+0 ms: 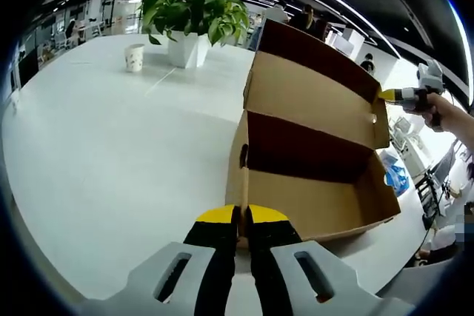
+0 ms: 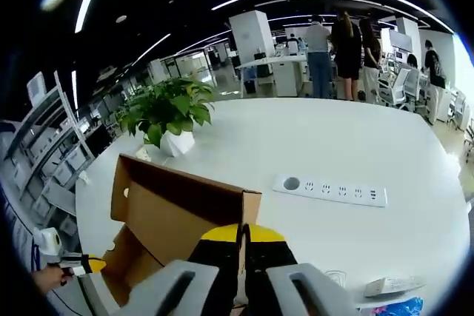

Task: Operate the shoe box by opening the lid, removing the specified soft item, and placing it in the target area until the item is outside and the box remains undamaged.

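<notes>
On the smooth white table (image 1: 96, 146) stood the brown corrugated cardboard shoe box (image 1: 311, 175); the left gripper (image 1: 242, 220) pinched its near wall, the right gripper (image 2: 242, 238) clamped its raised lid (image 2: 178, 205).

Two cameras at opposite ends of the open box, facing each other.

The left gripper view sits low and very near one end of the box (image 1: 311, 160), looking along its length over the counter (image 1: 111, 153) toward the plant (image 1: 194, 12) and cup (image 1: 134, 57); the right gripper (image 1: 400, 95) shows far off at the lid's (image 1: 311, 86) end. The right gripper view looks from that lid edge, equally near, across the box (image 2: 174, 216) and counter (image 2: 311, 146) to the plant (image 2: 167, 112), a power strip (image 2: 329, 190) and people beyond; the left gripper (image 2: 74, 264) shows at lower left. Both share box, plant and counter.
</notes>
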Motion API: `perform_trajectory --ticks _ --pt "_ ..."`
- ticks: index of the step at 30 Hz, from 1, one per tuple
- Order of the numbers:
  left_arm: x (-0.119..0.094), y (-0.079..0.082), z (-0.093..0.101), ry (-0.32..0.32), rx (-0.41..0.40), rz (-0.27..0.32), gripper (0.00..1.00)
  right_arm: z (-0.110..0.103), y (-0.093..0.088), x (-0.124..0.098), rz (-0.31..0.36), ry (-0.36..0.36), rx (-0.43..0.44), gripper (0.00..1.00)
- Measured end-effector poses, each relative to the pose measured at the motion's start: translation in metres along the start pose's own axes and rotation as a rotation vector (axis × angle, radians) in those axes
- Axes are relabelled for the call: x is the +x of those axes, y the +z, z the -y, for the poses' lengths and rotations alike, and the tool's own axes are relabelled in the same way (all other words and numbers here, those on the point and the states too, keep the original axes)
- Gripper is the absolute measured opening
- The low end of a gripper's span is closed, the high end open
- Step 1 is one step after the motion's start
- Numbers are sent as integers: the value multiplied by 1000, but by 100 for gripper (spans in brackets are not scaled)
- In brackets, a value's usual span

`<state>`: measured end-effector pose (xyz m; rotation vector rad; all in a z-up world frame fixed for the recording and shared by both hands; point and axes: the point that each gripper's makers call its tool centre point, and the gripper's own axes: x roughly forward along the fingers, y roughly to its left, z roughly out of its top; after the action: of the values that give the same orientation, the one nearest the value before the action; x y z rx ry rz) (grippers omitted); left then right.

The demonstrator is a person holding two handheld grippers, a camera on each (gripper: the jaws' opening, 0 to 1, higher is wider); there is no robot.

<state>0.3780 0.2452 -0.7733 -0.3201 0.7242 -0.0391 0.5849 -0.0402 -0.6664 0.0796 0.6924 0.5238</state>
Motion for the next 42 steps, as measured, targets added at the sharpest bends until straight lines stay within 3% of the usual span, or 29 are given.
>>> perform_trajectory --ticks 42 --pt "-3 -3 2 -33 51 -11 2 -23 -17 -45 77 32 -60 0"
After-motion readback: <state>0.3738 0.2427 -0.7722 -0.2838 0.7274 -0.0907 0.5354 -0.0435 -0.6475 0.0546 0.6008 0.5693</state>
